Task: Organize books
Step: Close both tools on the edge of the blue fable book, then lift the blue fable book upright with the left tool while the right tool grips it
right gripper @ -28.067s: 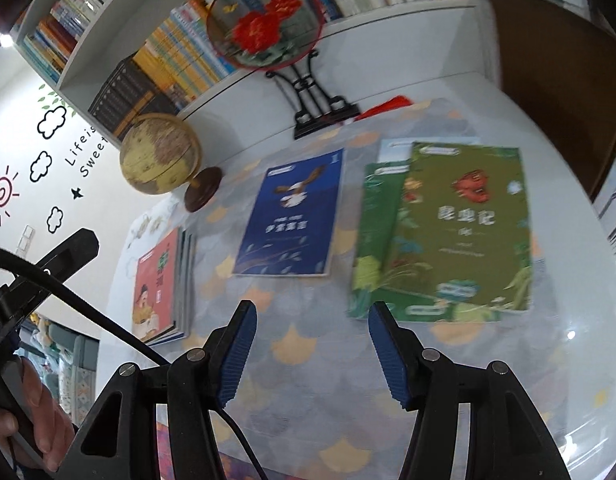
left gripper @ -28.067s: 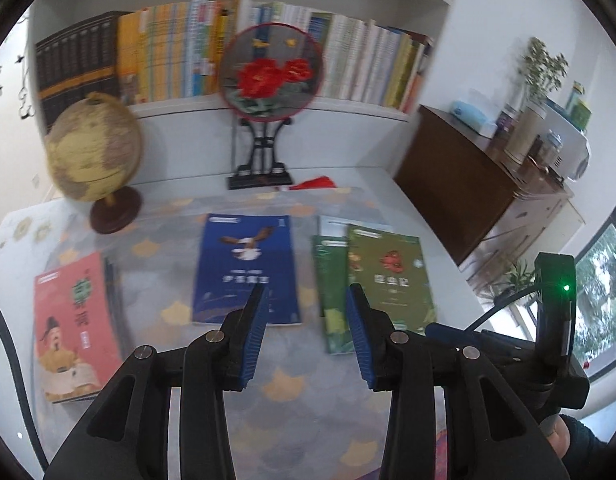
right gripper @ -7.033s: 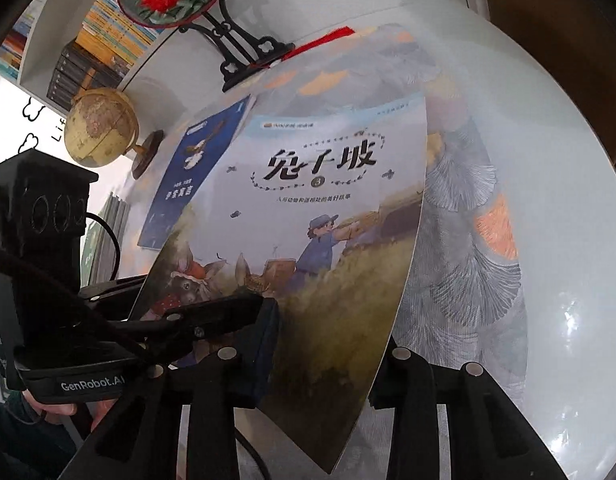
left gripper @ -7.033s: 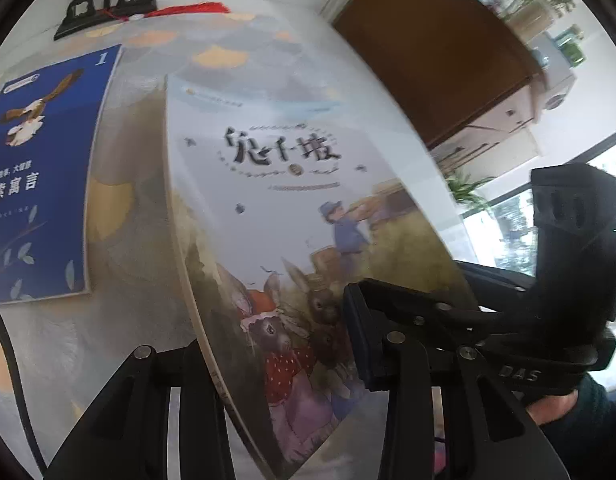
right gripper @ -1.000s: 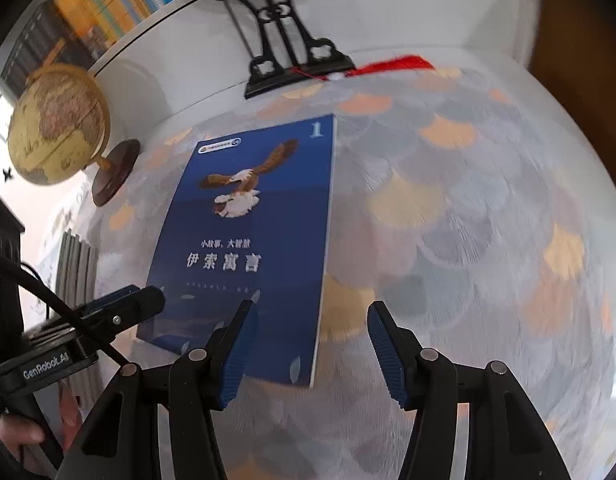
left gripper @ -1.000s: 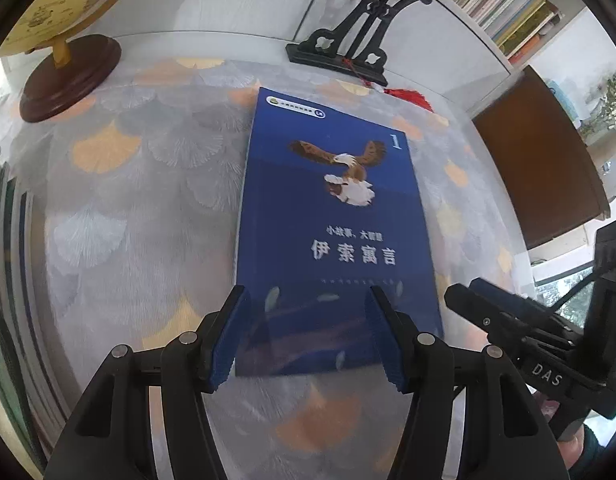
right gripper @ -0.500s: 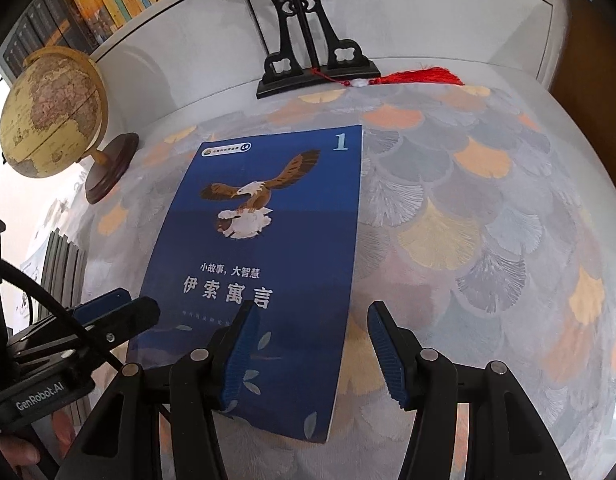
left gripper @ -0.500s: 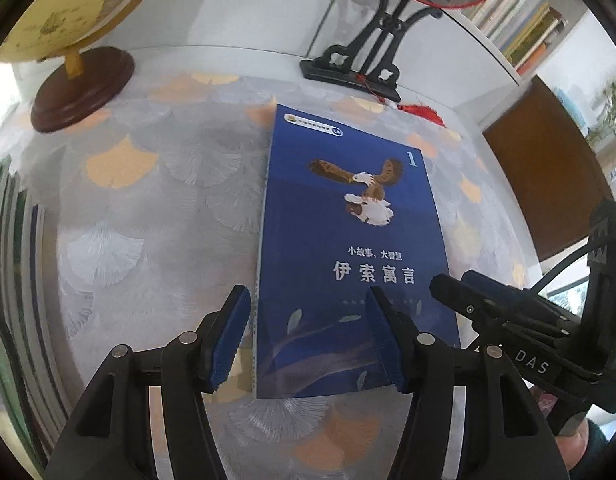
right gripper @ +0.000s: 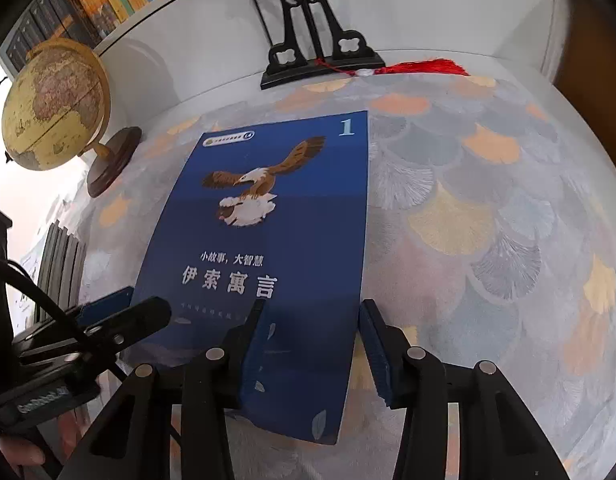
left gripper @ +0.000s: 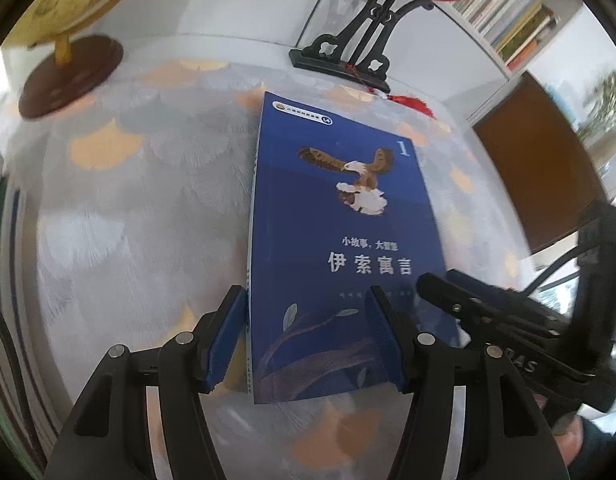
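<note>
A book (right gripper: 275,264) lies flat on the table (right gripper: 488,240), a globe (right gripper: 51,104) at far left, a stand (right gripper: 316,56) behind it by the wall, stacked books (right gripper: 59,264) at left.

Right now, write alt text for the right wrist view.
A blue book with an eagle on its cover lies flat on a patterned tablecloth, its right edge between the right gripper's jaws, which have just been closing. The left gripper reaches to the book's lower left corner; a globe stands behind.
</note>
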{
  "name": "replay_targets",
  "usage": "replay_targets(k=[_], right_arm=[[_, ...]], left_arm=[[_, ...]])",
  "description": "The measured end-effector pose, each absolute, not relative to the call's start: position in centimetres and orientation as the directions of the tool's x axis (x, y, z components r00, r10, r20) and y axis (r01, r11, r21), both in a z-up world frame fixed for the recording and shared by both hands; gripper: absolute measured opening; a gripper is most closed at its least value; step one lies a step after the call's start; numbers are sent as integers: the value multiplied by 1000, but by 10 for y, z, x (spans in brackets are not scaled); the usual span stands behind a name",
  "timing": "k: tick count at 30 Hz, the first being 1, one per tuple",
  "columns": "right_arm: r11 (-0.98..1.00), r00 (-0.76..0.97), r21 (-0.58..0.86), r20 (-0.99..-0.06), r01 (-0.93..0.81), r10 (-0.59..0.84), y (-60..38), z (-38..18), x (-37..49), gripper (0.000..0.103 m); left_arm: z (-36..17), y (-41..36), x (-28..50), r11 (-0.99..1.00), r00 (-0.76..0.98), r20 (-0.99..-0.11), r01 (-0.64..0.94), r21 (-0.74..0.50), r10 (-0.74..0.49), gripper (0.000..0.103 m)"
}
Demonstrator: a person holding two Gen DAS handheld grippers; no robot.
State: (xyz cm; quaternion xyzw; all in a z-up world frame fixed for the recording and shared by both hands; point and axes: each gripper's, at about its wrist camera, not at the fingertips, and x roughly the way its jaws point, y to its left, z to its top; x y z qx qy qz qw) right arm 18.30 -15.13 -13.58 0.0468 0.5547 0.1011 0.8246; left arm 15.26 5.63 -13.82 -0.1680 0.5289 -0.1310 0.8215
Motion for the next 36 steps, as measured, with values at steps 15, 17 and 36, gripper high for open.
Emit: replay_targets(k=[15, 17, 36], right_arm=[[971, 263, 207, -937, -118, 232, -191, -133, 89, 45], [971, 262, 215, -936, -103, 235, -194, -134, 83, 45], [939, 299, 330, -891, -91, 342, -210, -136, 72, 47]], left_arm=[[-140, 38, 45, 921, 348, -862, 13, -389, -369, 58], [-142, 43, 43, 919, 356, -864, -28, -392, -357, 57], [-129, 28, 43, 845, 417, -762, 32, -533, -496, 65]])
